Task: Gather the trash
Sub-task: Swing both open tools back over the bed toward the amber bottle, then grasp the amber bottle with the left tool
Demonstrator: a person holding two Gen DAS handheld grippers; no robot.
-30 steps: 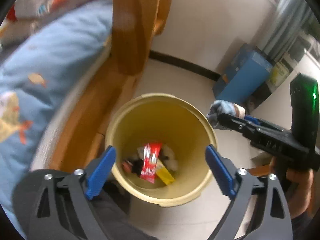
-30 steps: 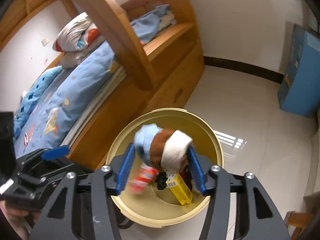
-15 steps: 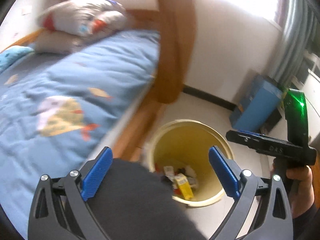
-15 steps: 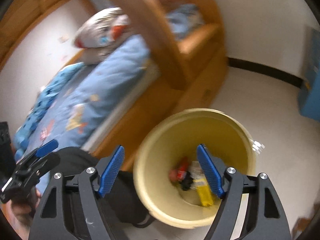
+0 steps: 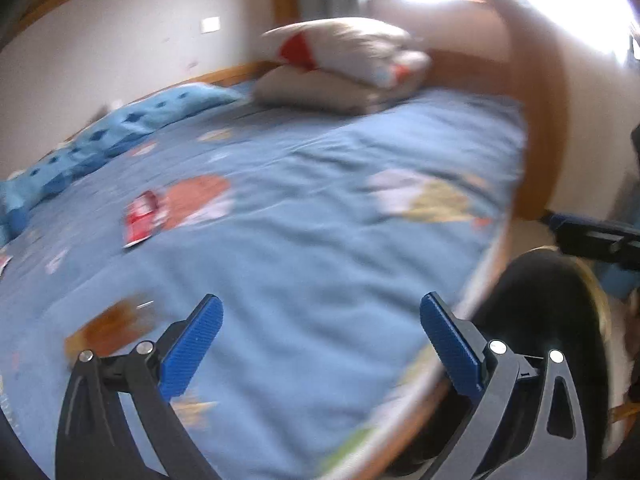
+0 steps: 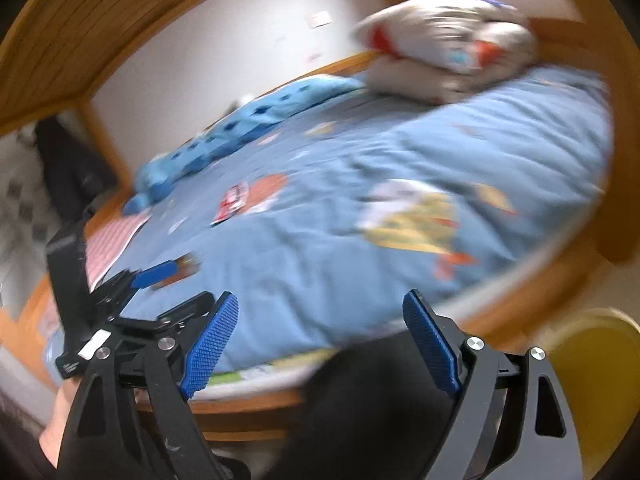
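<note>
With both claws empty, the left claw (image 5: 320,340) wide and the right claw (image 6: 320,340) having just been opening, aim for the red wrapper (image 5: 141,219) (probably trash, blurred) mid-bed (image 5: 320,208), far from the pillows (image 5: 344,68).

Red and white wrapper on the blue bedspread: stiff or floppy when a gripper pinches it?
Probably floppy: the red and white wrapper lies flat against the bedspread like thin packaging. Likely very light. The soft, creased cover may yield under the pads, so a pinch could catch fabric too. Blur hides its finish.
</note>
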